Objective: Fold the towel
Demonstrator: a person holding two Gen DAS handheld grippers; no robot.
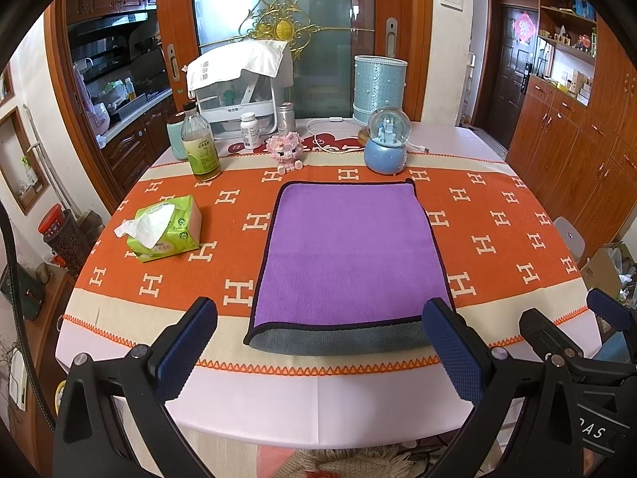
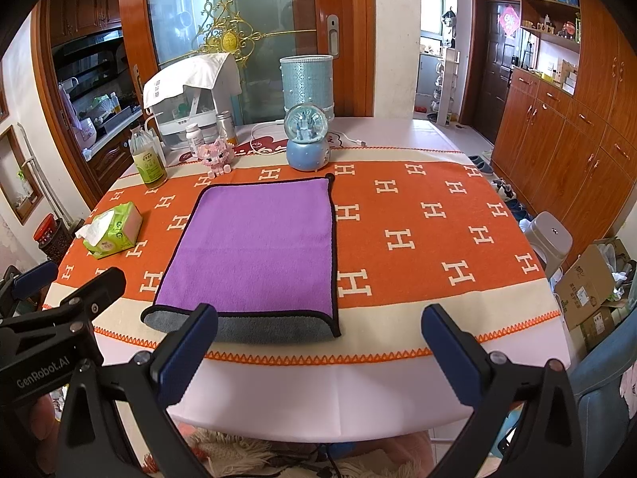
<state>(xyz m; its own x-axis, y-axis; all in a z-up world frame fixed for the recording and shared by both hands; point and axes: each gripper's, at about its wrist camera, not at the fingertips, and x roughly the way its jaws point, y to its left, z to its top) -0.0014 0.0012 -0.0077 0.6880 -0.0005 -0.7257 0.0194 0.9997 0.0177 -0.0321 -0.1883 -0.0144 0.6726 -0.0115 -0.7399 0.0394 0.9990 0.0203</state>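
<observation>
A purple towel [image 1: 350, 255] with a black hem lies flat on the orange patterned tablecloth [image 1: 497, 239], folded over so its grey underside shows along the near edge. It also shows in the right wrist view [image 2: 258, 247]. My left gripper [image 1: 318, 342] is open and empty, hovering above the table's near edge just short of the towel's near edge. My right gripper [image 2: 318, 342] is open and empty, held beside it to the right, facing the towel's near right corner.
A green tissue pack [image 1: 167, 227] lies left of the towel. Behind the towel stand a green-labelled bottle [image 1: 199, 147], a pink pig figure [image 1: 286, 151], a blue snow globe [image 1: 386, 139], a white pill bottle [image 1: 251, 129] and a blue cylinder [image 1: 378, 87].
</observation>
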